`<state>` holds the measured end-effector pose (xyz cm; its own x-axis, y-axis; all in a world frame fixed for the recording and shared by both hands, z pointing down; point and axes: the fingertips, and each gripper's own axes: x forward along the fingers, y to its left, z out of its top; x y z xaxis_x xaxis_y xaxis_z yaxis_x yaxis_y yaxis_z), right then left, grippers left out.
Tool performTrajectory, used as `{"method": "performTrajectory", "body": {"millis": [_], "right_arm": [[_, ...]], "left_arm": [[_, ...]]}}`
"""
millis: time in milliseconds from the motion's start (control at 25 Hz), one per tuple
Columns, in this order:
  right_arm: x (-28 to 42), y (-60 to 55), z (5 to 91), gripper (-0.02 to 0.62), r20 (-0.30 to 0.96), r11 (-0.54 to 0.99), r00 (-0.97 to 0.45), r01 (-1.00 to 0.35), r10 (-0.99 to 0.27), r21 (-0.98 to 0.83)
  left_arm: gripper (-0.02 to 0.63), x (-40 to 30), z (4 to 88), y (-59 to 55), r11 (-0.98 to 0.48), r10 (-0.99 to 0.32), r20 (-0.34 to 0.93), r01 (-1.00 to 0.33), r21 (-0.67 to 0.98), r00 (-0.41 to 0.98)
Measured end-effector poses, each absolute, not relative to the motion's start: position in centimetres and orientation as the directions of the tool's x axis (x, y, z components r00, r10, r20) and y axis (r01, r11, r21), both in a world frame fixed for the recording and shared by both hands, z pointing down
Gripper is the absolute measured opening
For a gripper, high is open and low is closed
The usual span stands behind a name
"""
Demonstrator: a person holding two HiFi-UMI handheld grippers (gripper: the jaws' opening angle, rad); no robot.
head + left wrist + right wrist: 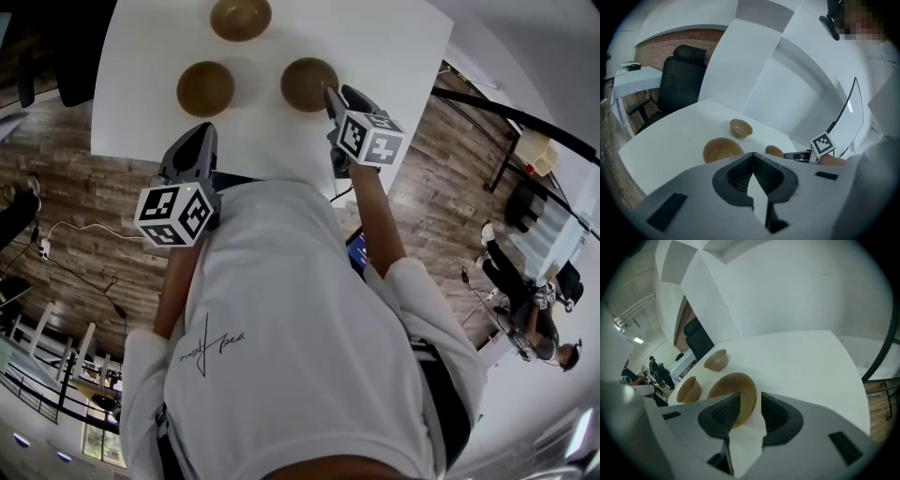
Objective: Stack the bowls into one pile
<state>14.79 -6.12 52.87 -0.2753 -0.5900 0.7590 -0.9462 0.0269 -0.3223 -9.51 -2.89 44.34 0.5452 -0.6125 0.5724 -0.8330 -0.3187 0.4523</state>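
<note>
Brown bowls on table (394, 37): far bowl (241, 17) 12 o'clock, left bowl (205, 87) 10, right bowl (309, 82) 2. Probably light, stiff, slick; pinch rim. Right gripper (750, 399) released at right bowl; left gripper (753, 157) clenched, empty.

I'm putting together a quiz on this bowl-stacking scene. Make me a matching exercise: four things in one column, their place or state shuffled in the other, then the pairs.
Column one
1. grey-jawed left gripper
2. grey-jawed right gripper
3. black office chair
4. white table

Column two
A. bears three round brown bowls, none stacked
B. jaws apart, at one bowl's rim
C. stands beside the table
D. jaws together, nothing between them

Pairs: 1-D, 2-B, 3-C, 4-A
</note>
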Motion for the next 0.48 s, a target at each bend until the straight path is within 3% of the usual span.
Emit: {"method": "performTrajectory", "body": {"millis": [480], "right_arm": [[14.6, -6.22, 53.58, 0.091, 0.773, 0.062, -0.304, -0.943, -0.556, -0.326]], "left_arm": [[0.008, -9.83, 44.47, -2.51, -0.288, -0.627, 0.568, -0.836, 0.467, 0.533]]}}
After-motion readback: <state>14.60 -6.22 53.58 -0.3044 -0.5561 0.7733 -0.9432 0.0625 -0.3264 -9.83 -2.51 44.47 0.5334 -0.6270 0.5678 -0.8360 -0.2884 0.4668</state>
